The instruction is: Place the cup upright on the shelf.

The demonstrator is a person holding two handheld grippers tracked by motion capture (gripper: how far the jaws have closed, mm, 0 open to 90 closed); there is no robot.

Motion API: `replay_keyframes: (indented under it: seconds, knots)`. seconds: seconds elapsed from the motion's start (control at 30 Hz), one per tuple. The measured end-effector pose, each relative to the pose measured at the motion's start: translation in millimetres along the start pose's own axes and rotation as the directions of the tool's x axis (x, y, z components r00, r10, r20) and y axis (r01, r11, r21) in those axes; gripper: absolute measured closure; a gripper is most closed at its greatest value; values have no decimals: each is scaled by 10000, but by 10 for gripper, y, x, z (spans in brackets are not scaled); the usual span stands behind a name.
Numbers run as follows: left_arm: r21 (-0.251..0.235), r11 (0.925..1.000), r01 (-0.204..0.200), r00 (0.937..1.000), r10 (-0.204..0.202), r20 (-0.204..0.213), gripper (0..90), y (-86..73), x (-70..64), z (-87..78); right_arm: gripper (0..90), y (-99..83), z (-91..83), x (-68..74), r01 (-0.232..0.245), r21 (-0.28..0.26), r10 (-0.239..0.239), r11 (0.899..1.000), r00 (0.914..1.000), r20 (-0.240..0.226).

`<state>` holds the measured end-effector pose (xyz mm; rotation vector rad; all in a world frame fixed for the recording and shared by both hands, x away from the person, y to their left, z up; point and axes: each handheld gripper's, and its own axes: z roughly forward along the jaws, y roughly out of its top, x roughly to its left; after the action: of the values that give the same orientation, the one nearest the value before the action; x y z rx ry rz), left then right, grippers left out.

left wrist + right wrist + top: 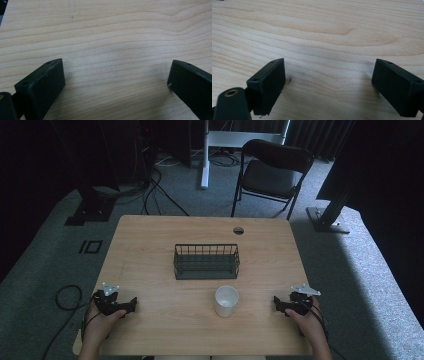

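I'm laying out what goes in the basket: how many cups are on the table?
1. The white cup stands upright on the table, just in front of the wire basket, nearer the right gripper than the left gripper. The basket looks empty.

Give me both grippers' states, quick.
Left gripper: open, empty, over bare table.
Right gripper: open, empty, over bare table.

This looks like a lab or recording studio set up for data capture. A single light-wood worktop [150, 250] stands on grey carpet [360, 270], ringed by dark curtains and black stands on heavy bases [90, 212]. Loose cables [155, 190] snake across the floor behind it. A black folding chair [270, 172] sits past the far edge, beside a white desk leg [204, 160].
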<state>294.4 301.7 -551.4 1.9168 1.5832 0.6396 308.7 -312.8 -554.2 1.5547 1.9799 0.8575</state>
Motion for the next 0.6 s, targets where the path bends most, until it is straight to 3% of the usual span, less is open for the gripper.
replay_keyframes:
  seconds: [0.6]
  knots:
    - [12, 10000, -20, 10000, 20, 20, 16, -3, 0, -4, 113, 0, 0, 0, 0, -2, 0, 10000, 10000, 0]
